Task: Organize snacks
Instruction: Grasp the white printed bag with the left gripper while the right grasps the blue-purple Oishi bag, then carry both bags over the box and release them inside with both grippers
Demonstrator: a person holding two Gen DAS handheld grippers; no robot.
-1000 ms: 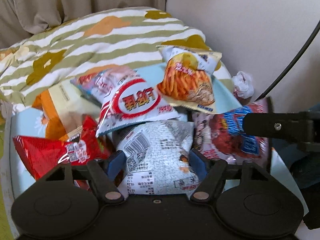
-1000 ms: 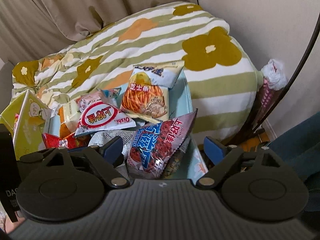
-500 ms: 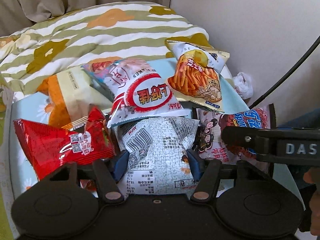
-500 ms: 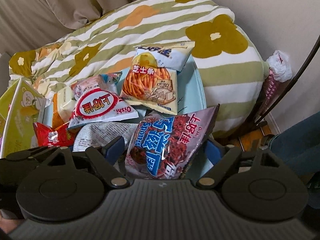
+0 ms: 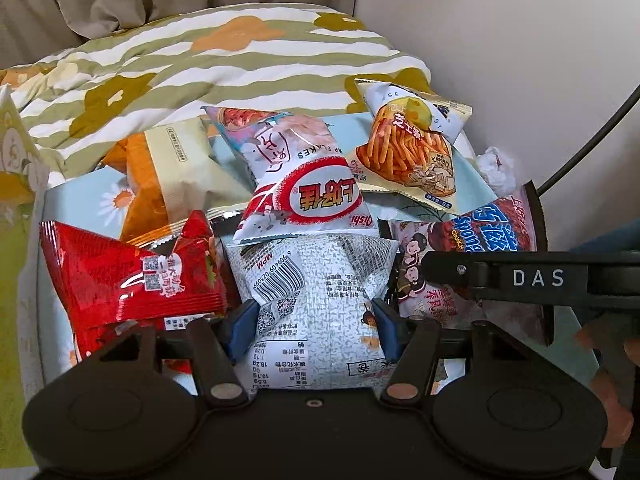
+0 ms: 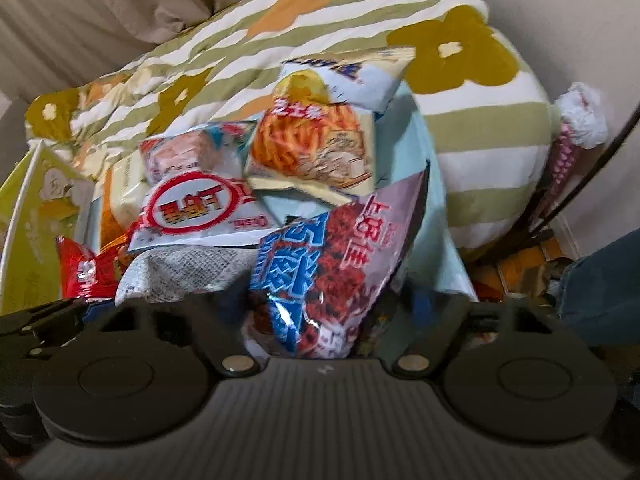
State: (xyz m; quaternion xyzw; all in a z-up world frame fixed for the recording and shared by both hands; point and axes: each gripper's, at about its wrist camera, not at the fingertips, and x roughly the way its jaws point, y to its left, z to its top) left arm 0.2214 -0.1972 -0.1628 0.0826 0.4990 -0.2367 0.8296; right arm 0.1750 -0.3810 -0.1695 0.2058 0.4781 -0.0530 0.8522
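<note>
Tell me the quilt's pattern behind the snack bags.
Olive-and-white stripes with mustard and orange flowers; right wrist view.

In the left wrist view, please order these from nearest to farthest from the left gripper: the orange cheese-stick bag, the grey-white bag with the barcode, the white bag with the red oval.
1. Grey-white barcode bag: between the left gripper fingers.
2. White bag with red oval: just beyond it, centre.
3. Orange cheese-stick bag: farthest, up right.
</note>
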